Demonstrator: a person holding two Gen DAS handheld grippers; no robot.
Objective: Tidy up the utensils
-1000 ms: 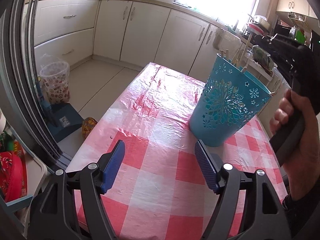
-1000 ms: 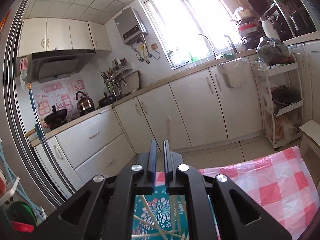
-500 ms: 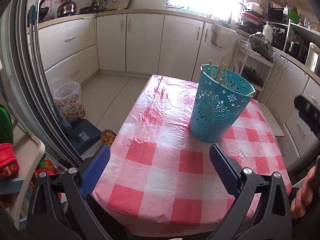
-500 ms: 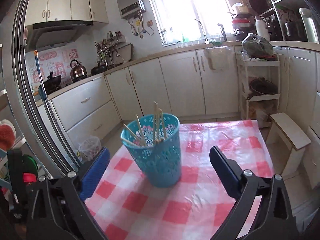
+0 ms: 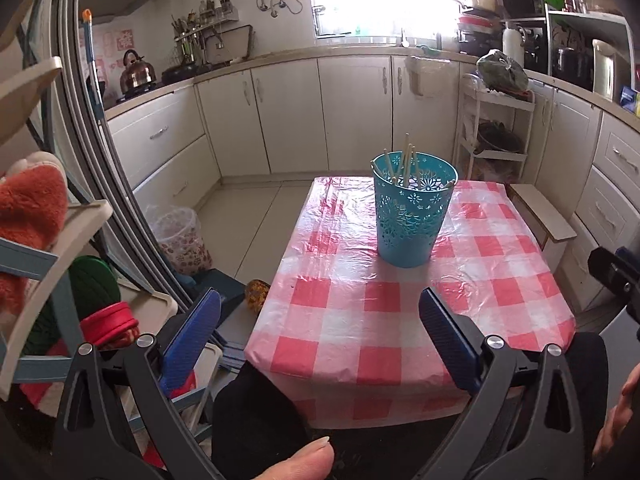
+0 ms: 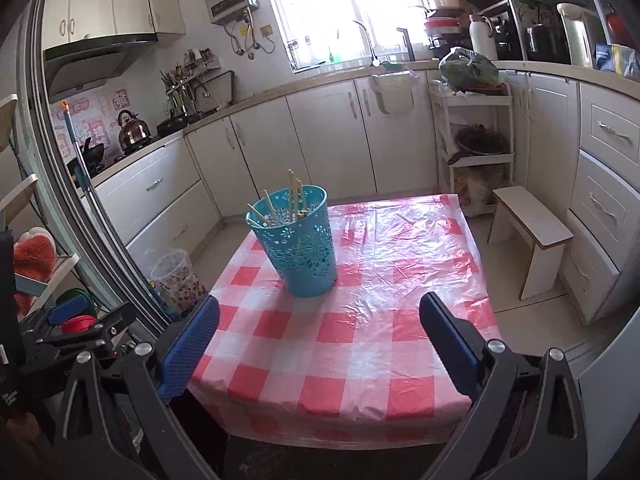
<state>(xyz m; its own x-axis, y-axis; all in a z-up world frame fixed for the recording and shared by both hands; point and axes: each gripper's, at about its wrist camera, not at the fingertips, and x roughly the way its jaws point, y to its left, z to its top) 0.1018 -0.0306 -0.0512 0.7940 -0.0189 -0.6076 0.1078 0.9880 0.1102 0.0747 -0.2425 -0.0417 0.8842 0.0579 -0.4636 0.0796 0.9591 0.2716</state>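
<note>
Left gripper point(image 5: 320, 330): jaws spread wide, holding nothing, near the table's point(image 5: 384, 320) near edge. Right gripper point(image 6: 320, 334): jaws likewise released, empty. Blue basket point(image 5: 412, 218): upright, mid-table towards the far end, holding chopsticks point(image 5: 407, 160) standing inside.

The pink wall stickers point(image 6: 94, 120) behind the kettle point(image 6: 134, 130) carry large characters, but I can't read them; nothing else is legible.

Bright kitchen with cream cabinets point(image 6: 320, 140) along two walls.
Sunlit window point(image 6: 340, 8) over the counter; pale tiled floor point(image 5: 248, 216); red-checked tabletop point(image 6: 360, 320); small wooden stool point(image 6: 532, 228) beside it.
</note>
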